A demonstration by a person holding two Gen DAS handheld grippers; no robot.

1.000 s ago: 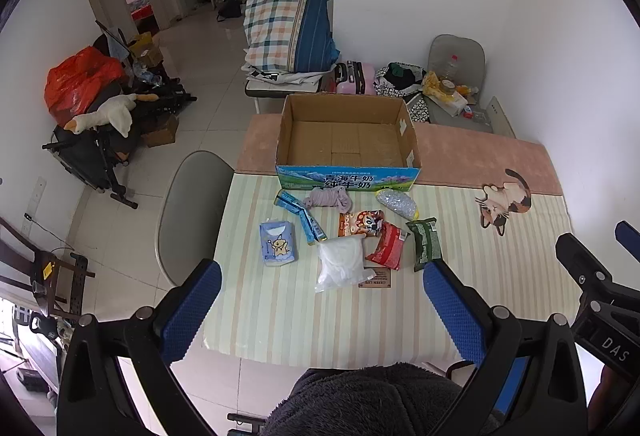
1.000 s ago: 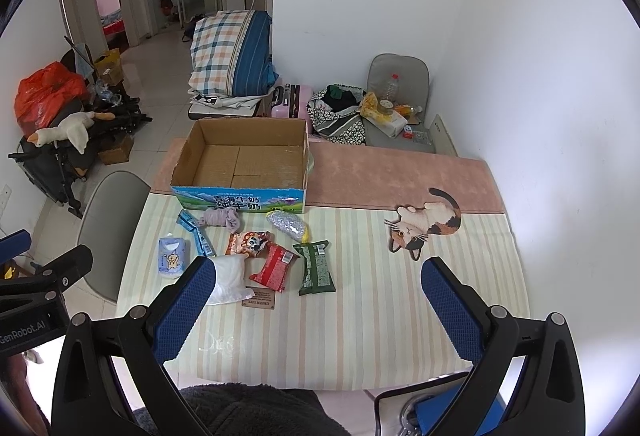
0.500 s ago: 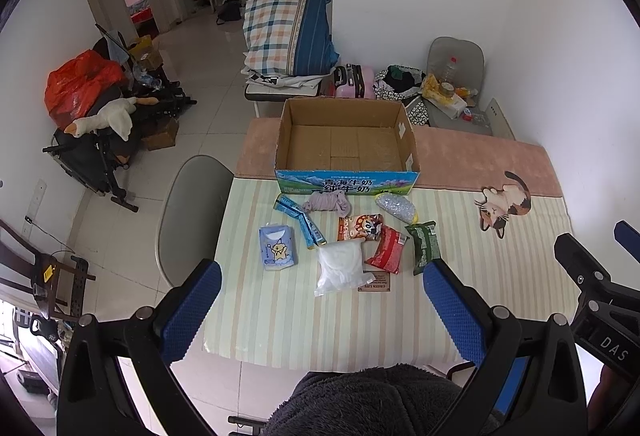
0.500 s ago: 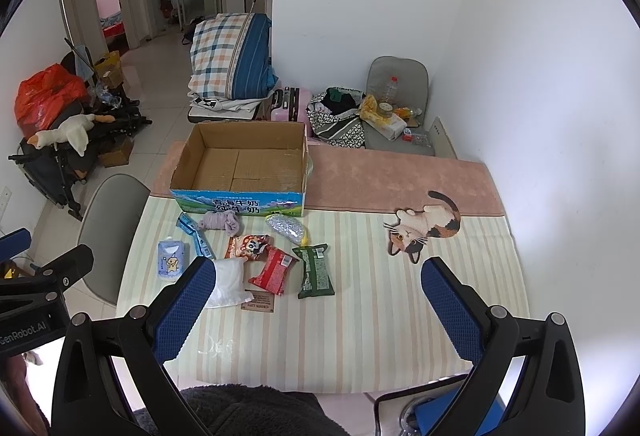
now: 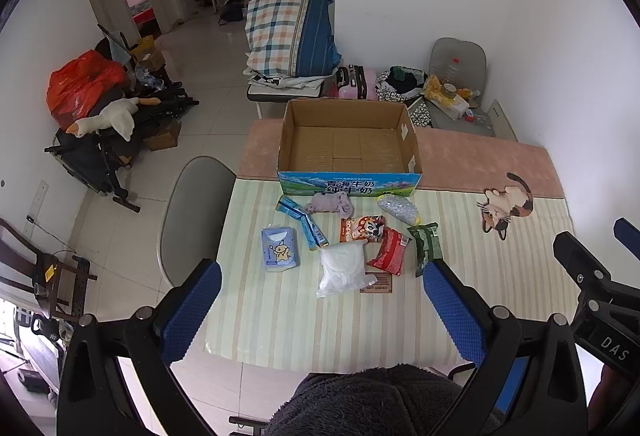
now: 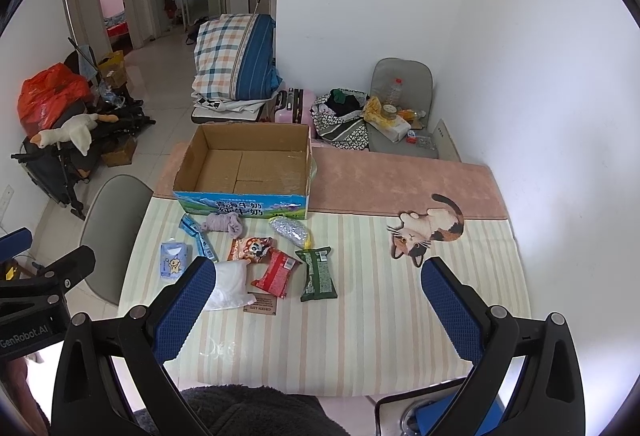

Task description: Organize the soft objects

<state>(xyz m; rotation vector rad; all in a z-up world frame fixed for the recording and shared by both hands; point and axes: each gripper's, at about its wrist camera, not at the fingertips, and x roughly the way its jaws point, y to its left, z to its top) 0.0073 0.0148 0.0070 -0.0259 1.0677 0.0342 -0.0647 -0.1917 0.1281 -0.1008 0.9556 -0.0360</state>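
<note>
An empty cardboard box (image 5: 348,144) (image 6: 244,164) stands open on the table's far side. In front of it lie several soft items: a white bag (image 5: 344,270) (image 6: 232,284), a blue tissue pack (image 5: 279,248) (image 6: 173,264), a lilac cloth (image 5: 330,203) (image 6: 224,224), a red packet (image 5: 389,251) (image 6: 276,274), a green packet (image 5: 427,252) (image 6: 318,274), a cartoon snack bag (image 5: 362,229), a silver pouch (image 5: 398,208) and blue sticks (image 5: 304,222). My left gripper (image 5: 320,312) and right gripper (image 6: 316,312) are open and empty, high above the table's near edge.
The table has a striped cloth (image 5: 300,316) and a pink mat (image 5: 480,160) with a cat-shaped mat (image 5: 506,204). A grey chair (image 5: 192,212) stands at the table's left. Bedding, bags and a stroller clutter the floor beyond.
Both grippers have shifted slightly; the table items appear a little higher in both views. Nothing was grasped or moved.
</note>
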